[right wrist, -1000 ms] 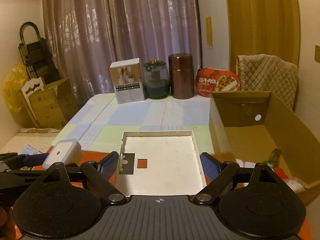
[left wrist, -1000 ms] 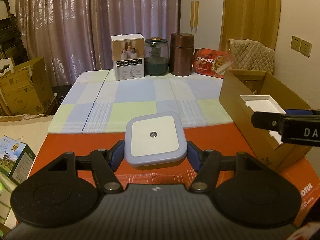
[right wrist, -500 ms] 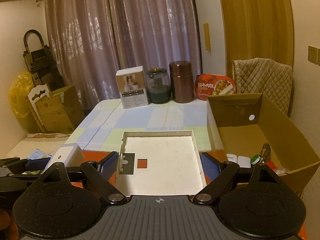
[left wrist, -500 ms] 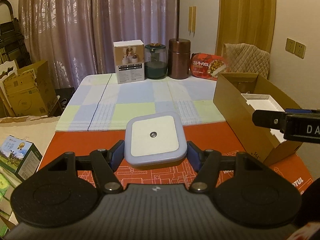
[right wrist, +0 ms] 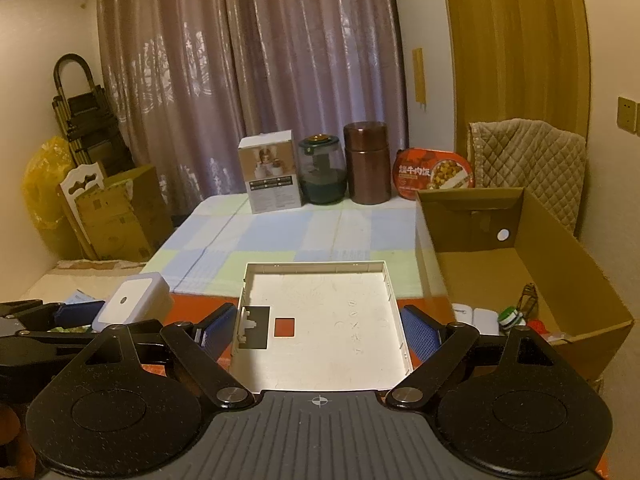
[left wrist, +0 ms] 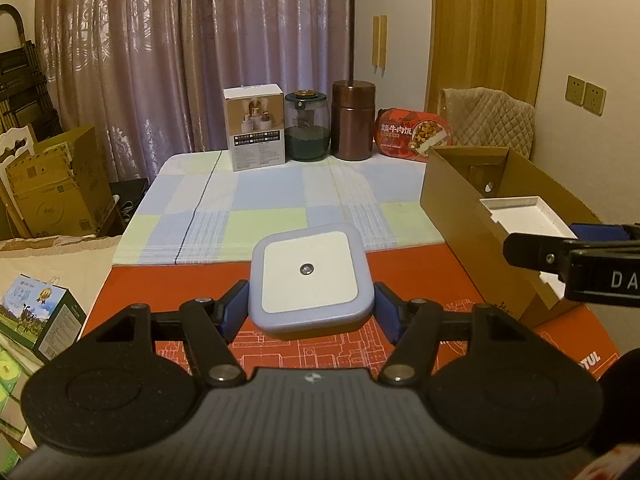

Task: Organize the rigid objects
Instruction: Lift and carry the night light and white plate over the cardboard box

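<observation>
Left gripper [left wrist: 311, 310] clamps the square night light [left wrist: 310, 278] by its sides above the table's red near edge. Right gripper [right wrist: 318, 330] pinches the white plastic tray [right wrist: 324, 320], probably bound for the cardboard box [right wrist: 576, 272] at the right edge.

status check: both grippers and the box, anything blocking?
Left gripper shut on square night light. Right gripper shut on white tray. Cardboard box open, path clear.

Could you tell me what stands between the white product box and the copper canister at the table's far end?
A glass jar with dark contents, seen in both wrist views.
</observation>
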Demonstrator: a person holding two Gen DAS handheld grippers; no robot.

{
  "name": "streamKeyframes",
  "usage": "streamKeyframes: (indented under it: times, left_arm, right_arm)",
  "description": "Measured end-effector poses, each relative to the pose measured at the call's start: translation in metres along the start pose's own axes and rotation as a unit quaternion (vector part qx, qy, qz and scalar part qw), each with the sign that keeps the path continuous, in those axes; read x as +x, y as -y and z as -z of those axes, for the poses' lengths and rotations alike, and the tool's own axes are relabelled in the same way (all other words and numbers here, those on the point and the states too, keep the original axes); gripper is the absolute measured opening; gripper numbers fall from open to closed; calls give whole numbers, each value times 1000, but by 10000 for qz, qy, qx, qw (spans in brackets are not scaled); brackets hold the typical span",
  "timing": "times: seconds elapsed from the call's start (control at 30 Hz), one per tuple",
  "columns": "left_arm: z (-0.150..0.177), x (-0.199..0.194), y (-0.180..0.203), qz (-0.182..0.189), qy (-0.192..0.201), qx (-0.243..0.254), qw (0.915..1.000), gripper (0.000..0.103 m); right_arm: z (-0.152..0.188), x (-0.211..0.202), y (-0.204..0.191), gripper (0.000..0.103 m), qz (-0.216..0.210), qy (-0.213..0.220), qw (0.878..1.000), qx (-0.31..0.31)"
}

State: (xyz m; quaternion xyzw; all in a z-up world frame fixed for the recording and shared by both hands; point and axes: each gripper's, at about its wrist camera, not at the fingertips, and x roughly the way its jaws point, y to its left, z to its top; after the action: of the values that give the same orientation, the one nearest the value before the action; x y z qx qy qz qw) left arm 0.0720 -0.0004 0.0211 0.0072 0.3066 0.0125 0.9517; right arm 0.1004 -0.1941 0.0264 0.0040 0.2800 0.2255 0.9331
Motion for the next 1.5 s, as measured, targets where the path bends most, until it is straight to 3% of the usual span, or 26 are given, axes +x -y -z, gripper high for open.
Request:
streamKeyframes:
  times: [1.5]
  left_arm:
    - [-13, 6, 134, 1153, -201, 556, 9916, 61]
  right_arm:
    - [26, -71, 135, 84, 1347, -111, 9882, 723]
